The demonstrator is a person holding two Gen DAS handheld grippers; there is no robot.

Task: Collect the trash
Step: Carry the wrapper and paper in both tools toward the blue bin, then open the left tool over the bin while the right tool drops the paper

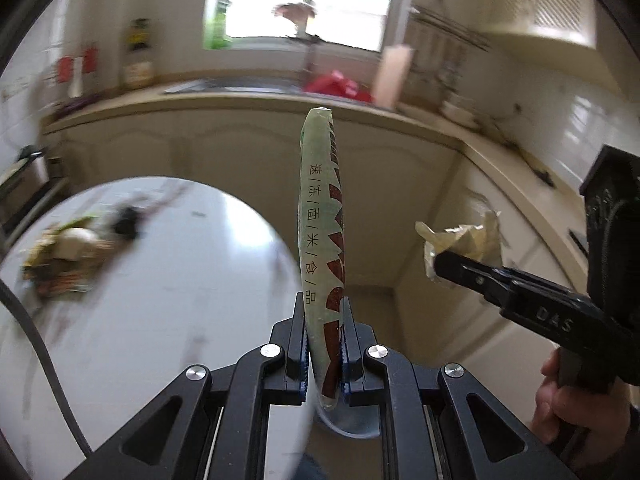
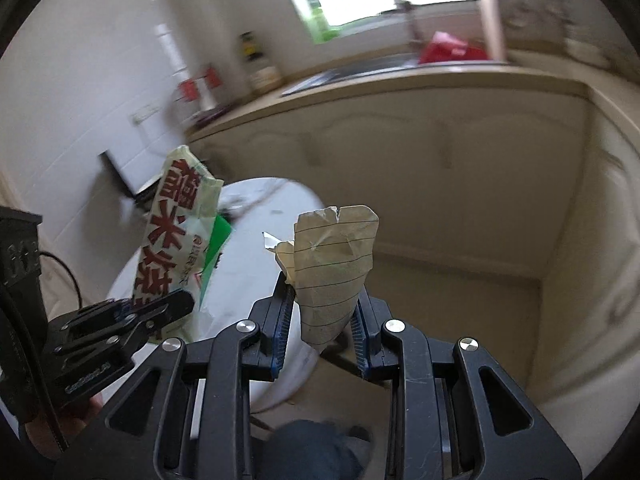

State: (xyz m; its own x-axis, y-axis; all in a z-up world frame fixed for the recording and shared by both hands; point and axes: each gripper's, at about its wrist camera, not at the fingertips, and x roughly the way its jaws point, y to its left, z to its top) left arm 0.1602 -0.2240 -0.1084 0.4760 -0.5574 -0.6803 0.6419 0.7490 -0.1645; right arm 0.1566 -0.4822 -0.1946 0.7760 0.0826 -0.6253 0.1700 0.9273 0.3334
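My left gripper (image 1: 323,312) is shut on a pale green food wrapper (image 1: 320,216) with red print, which stands edge-on and upright between the pads. In the right wrist view the same wrapper (image 2: 176,232) shows its printed face at the left, held by the left gripper (image 2: 164,308). My right gripper (image 2: 320,292) is shut on a crumpled sheet of lined paper (image 2: 332,264). Seen from the left wrist, that paper (image 1: 460,240) sticks out of the right gripper (image 1: 444,268) at the right, and a hand grips the handle below. Both are held in the air over the floor.
A round white table (image 1: 160,280) lies below at the left, with a heap of leftover scraps (image 1: 68,252) on it. Cream kitchen cabinets (image 2: 440,152) and a counter (image 1: 280,100) with a sink, a red bag (image 1: 340,86) and bottles stand ahead. Bare floor shows in the corner.
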